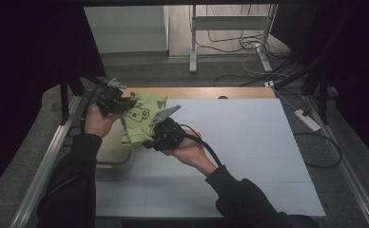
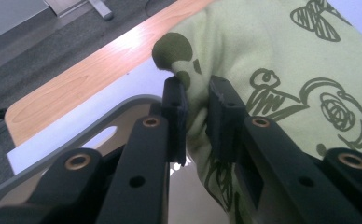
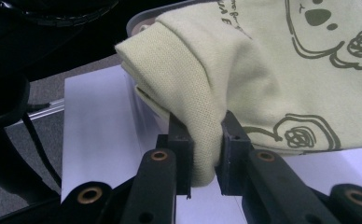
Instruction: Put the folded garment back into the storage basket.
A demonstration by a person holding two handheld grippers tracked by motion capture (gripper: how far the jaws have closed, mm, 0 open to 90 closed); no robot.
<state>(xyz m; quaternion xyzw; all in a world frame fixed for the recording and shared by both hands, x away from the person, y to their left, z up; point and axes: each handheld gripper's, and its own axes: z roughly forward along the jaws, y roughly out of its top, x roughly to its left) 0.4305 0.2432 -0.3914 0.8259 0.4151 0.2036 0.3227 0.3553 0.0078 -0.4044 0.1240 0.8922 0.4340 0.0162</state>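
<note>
I have the pale green knit cloth printed with dark cartoon drawings [image 1: 142,121] lifted over the left edge of the white table sheet [image 1: 249,142], above a beige tray with a grey rim [image 2: 62,154]. My left gripper [image 2: 197,119] is pinched on a fold of the cloth near its dark spot. My right gripper [image 3: 206,154] is clamped on the rolled hem at the near corner.
</note>
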